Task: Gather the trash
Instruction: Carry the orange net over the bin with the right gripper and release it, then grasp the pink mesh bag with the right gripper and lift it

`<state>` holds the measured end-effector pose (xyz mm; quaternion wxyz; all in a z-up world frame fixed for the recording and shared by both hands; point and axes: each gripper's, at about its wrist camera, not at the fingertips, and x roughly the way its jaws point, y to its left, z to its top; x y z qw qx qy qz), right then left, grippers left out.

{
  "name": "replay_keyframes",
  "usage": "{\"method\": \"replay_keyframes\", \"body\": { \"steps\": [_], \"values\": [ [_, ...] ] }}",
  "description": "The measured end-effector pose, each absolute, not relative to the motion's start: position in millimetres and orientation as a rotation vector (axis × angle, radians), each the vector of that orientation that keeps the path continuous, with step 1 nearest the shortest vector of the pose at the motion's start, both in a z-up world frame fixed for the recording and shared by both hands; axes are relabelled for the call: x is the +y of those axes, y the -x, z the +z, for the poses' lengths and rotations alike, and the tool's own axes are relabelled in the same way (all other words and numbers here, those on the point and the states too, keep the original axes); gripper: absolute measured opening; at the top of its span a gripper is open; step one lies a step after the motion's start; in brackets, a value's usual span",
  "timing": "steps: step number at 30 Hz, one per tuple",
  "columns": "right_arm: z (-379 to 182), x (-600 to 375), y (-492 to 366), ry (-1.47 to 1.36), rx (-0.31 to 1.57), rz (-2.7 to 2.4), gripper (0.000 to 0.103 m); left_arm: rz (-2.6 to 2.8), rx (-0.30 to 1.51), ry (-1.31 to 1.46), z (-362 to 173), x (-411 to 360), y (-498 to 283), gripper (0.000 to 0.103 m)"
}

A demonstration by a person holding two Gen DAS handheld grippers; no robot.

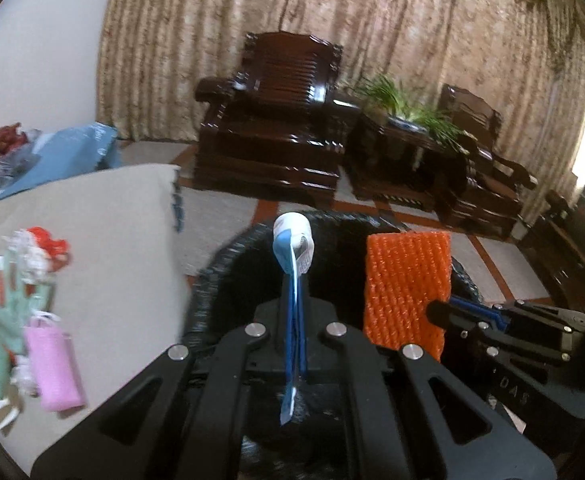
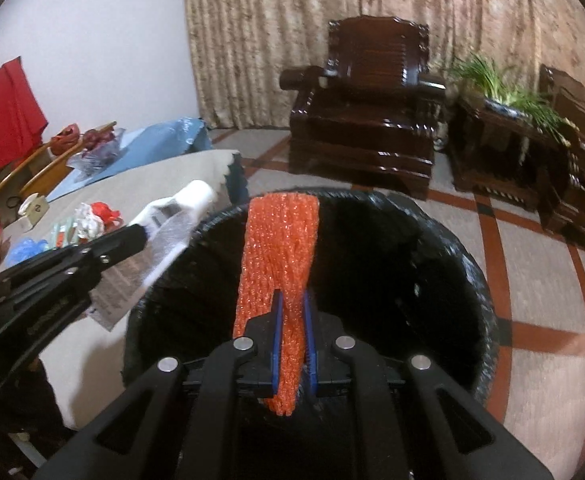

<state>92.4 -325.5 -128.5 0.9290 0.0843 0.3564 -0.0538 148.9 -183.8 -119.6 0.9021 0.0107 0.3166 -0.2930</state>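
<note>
Beige-clothed table (image 1: 124, 240) sits left, its corner just beside the black-lined bin (image 2: 472, 280), tiled floor (image 2: 540, 280) open beyond. Over the bin, left gripper (image 1: 294, 312) clamps a flattened tube (image 1: 294, 248); right gripper (image 2: 292, 316) pinches orange foam netting (image 2: 280, 248).

armchairs (image 2: 366, 116): 2 | plants (image 2: 504, 84): 1 | bins (image 2: 468, 280): 1 | tools (image 2: 292, 320): 2 | orange nets (image 2: 280, 240): 1
</note>
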Motion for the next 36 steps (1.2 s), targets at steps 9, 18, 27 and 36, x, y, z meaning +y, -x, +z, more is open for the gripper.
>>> {"method": "replay_keyframes", "body": {
  "steps": [9, 18, 27, 36],
  "values": [
    [-139.2, -341.6, -85.9, -0.185, 0.780, -0.175, 0.029, -0.666, 0.703, -0.018, -146.7, -200.1, -157.0, 0.025],
    [-124.8, -329.9, -84.9, -0.166, 0.705, -0.189, 0.086, -0.533, 0.659, 0.019, -129.4, -140.3, -152.0, 0.060],
    [-104.1, -258.2, -114.1, -0.128, 0.629, 0.007, 0.091, -0.288, 0.552, 0.011, -96.7, -34.4, -139.0, 0.074],
    [-110.4, -146.0, -161.7, -0.072, 0.591, 0.270, 0.091, -0.015, 0.583, 0.022, -100.6, 76.2, -130.0, 0.074]
  ]
}}
